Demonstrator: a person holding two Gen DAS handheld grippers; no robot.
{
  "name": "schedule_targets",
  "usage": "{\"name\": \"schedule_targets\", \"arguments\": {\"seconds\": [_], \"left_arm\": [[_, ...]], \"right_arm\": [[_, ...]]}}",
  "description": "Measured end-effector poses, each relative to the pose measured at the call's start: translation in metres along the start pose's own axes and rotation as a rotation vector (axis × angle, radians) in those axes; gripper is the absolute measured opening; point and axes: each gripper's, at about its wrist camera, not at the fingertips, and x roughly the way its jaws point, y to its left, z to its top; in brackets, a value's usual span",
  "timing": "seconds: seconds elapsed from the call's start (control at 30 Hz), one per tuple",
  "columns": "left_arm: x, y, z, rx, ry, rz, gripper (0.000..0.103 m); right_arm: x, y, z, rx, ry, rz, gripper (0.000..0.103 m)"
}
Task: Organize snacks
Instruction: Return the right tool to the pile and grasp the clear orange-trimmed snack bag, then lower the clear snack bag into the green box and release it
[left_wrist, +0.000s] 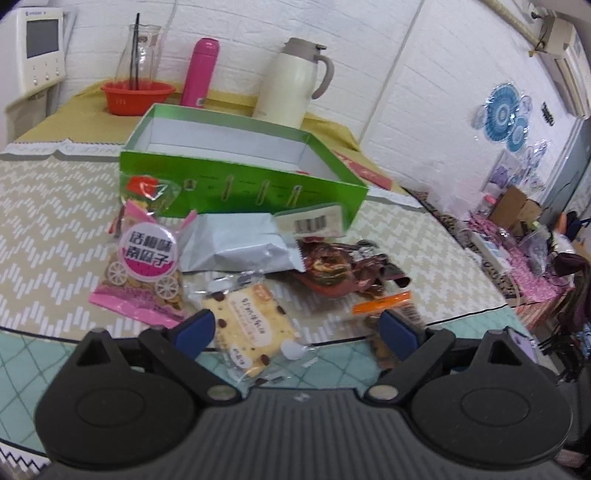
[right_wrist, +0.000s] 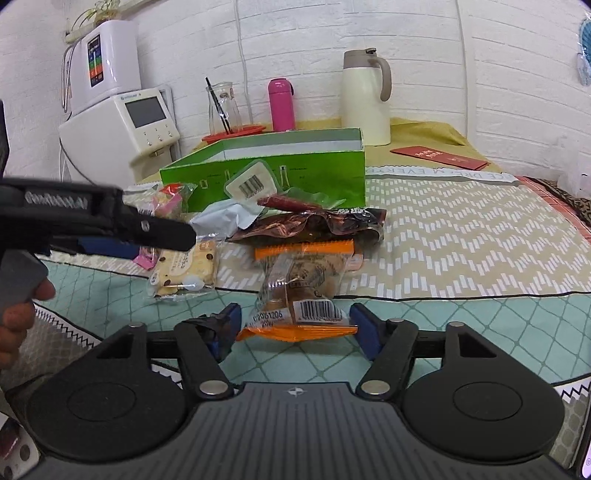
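Left gripper (left_wrist: 297, 330): jaws spread wide, blue pads (left_wrist: 195, 330) well apart, nothing clamped between them; body held low and roughly level. In the right wrist view it enters from the left edge, with the person's hand (right_wrist: 16, 317) wrapped on its grip. Right gripper (right_wrist: 295, 326): jaws likewise spread, blue pads (right_wrist: 364, 332) apart, not clamping anything, body level and pointing forward.
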Motion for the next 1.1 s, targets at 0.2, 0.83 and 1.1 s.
{"name": "schedule_targets", "arguments": {"seconds": [0.2, 0.83, 1.1], "left_arm": [[0.024, -0.016, 0.004, 0.011, 0.061, -0.138, 0.092], [0.051, -0.029, -0.003, -0.034, 0.166, -0.323, 0.086], [0.054, -0.014, -0.009, -0.069, 0.184, -0.335, 0.082]], "right_arm": [[0.002, 0.003, -0.002, -0.031, 0.019, 0.054, 0.102], [-0.008, -0.009, -0.002, 0.021, 0.004, 0.000, 0.103], [0.001, -0.004, 0.005, 0.012, 0.016, 0.057, 0.103]]}}
